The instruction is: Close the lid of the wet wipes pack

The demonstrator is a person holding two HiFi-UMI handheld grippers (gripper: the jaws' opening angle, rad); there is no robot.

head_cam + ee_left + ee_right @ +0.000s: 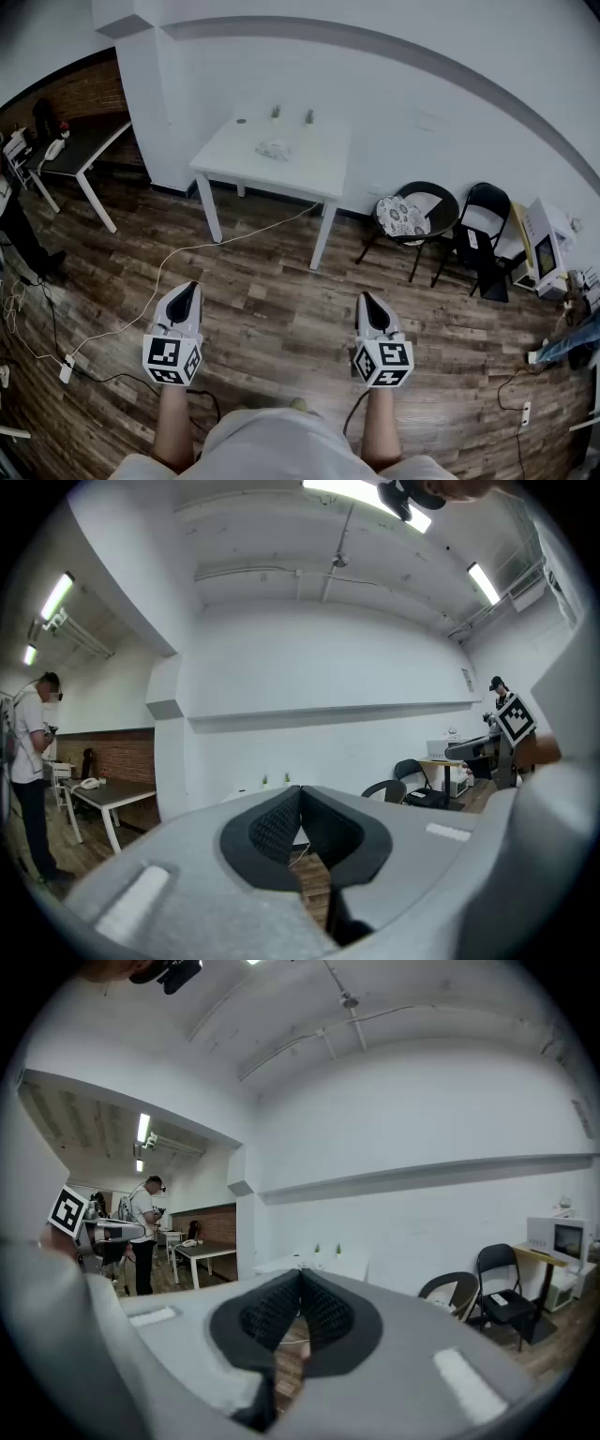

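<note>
Wet wipes pack [275, 147] lies as a small pale shape near the middle of the white table [319, 176], well apart from both claws. It is too small here to tell how its lid stands. It is likely a light, soft pouch with a stiffer plastic flip lid, so it would probably slide or buckle under a push. The sound plan is to steady the pouch body with 1 claw and press the lid flat with the other.

The left claw [191, 285] and the right claw [365, 297] are held level over the wooden floor. Each has its jaws pressed together with nothing between them, as both gripper views show.

The table stands by the wall with its front edge facing the person and open floor between. A white cable [187, 249] trails across that floor from the table. 2 chairs [422, 211] sit to the right, a dark desk [80, 145] to the left, and 2 small items [292, 115] near the table's back edge.
</note>
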